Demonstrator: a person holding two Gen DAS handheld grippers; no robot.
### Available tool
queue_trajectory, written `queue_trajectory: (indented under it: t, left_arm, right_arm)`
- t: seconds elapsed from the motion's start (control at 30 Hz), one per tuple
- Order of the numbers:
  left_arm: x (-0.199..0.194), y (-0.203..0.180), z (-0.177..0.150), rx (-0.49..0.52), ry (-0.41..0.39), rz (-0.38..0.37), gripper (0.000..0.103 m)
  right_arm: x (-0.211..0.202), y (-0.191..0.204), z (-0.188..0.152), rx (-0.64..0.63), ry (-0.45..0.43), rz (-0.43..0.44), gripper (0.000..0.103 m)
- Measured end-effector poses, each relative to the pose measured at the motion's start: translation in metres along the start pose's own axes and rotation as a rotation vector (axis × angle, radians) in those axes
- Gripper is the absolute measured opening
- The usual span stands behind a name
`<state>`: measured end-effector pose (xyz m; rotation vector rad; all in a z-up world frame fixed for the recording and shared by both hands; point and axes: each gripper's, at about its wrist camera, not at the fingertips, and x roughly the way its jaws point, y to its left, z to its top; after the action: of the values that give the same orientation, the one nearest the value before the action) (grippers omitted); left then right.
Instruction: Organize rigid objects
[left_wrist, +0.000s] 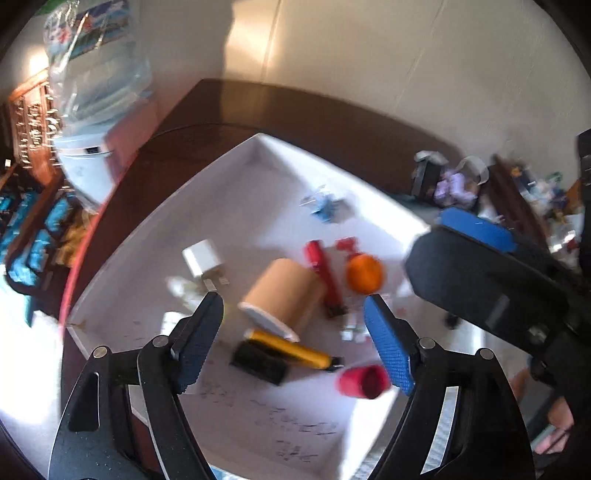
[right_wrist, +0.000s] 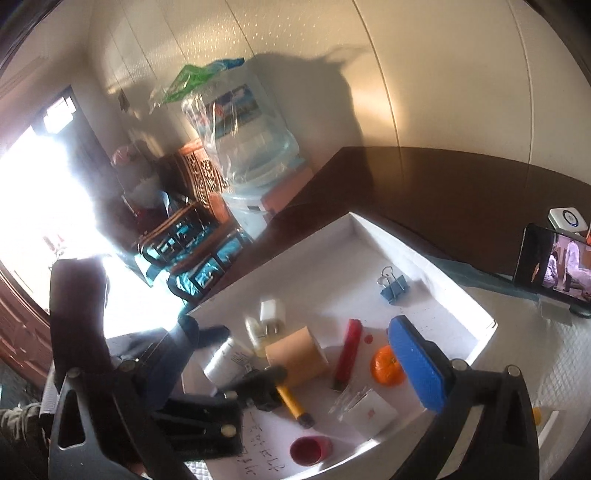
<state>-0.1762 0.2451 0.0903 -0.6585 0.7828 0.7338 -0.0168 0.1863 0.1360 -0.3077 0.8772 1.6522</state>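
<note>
A white tray (left_wrist: 122, 251) holds a tan tape roll (left_wrist: 284, 291), an orange (left_wrist: 365, 274), a red pen-shaped tool (left_wrist: 324, 273), a yellow cutter (left_wrist: 291, 349), a black block (left_wrist: 258, 362), a red cup (left_wrist: 364, 381), a white charger (left_wrist: 203, 258) and a blue binder clip (left_wrist: 325, 206). My left gripper (left_wrist: 295, 343) is open and empty above the tray's near part, over the cutter. My right gripper (right_wrist: 332, 380) is open and empty above the tray (right_wrist: 480, 317); its left finger is hidden behind the left gripper. The right gripper also shows in the left wrist view (left_wrist: 476, 229).
The tray sits on a dark wooden table (left_wrist: 295, 110) against a pale wall. A water dispenser (right_wrist: 243, 147) stands at the left. A phone on a stand (right_wrist: 554, 266) shows a video at the right. A white box (right_wrist: 371, 410) lies in the tray's near corner.
</note>
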Motion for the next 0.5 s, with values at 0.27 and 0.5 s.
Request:
queue_trajectory:
  t: [0.27,0.5]
  left_arm:
    - [-0.032,-0.021,-0.003,0.078,-0.119,-0.083,0.084]
    - [-0.047,-0.028,-0.009,0.103,-0.15,-0.064,0.084]
  right_arm:
    - [-0.023,0.02,0.0,-0.09,-0.075,-0.024,0.103]
    - [-0.031,0.026,-0.004,-0.102,-0.08,-0.053,0.103]
